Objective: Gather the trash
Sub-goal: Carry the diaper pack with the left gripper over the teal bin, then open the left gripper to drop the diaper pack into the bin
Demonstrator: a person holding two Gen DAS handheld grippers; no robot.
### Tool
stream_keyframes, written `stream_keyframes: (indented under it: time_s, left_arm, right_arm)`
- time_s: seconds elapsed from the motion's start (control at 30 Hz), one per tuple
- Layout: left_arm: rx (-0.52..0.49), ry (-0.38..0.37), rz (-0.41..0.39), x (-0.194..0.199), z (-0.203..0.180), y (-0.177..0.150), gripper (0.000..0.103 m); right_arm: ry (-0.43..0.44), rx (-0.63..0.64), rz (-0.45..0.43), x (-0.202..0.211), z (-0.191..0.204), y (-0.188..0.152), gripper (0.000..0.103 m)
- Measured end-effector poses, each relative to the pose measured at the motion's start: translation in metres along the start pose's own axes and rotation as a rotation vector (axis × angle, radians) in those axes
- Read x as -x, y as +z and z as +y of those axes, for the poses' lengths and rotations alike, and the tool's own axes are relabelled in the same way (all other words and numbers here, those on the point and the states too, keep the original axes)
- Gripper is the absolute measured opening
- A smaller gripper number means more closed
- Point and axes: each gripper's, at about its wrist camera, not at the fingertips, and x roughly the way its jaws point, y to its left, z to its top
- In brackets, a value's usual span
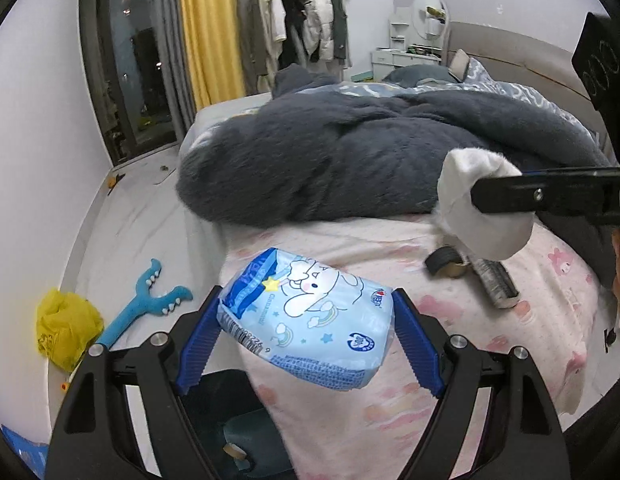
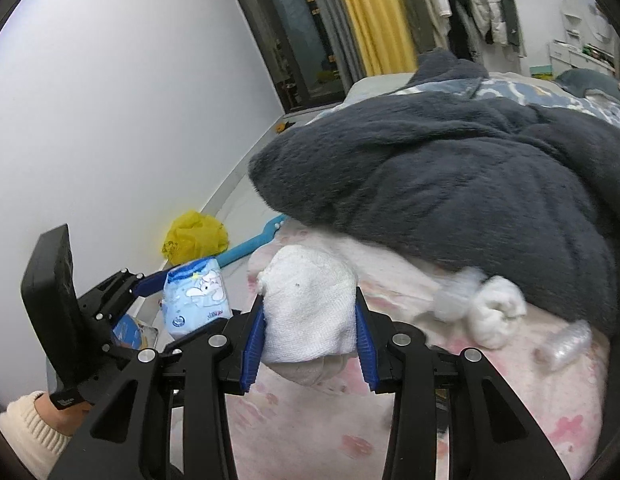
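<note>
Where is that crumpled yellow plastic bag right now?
The crumpled yellow plastic bag lies on the pale floor by the white wall, left of the bed, beside the blue toothed toy; the right wrist view shows it too.

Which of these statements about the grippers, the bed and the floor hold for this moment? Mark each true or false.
1. The left gripper holds a light blue cartoon-printed packet. True.
2. The right gripper is empty. False: it is clamped on a white sock.
3. A yellow plastic bag lies on the floor by the wall. True.
4. The dark grey fleece blanket lies on the floor. False: it is piled on the bed.
</note>
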Motion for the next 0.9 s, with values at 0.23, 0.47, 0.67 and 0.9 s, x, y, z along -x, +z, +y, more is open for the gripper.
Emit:
stream_keyframes:
  time_s: [0.23,0.47,0.67,0.9]
  left_arm:
    - [0.082,0.010,0.059,-0.010,0.046,-0.026,0.084]
    - [0.171,0.035,0.138,-0.030,0.086,-0.055,0.084]
    - [0.257,0.054,0.172,-0.036,0.116,-0.075,0.084]
    - [0.284,0.073,0.270,-0.047,0.134,-0.096,0.084]
  right_arm:
    - [-0.005,0.061,0.036,-0.030,0.033,0.001,0.041]
    - [0.032,0.105,0.064,-0.058,0.071,0.003,0.040]
    - [0.058,0.122,0.089,-0.082,0.096,0.003,0.041]
    - [0.086,0.138,0.119,-0.109,0.122,0.000,0.041]
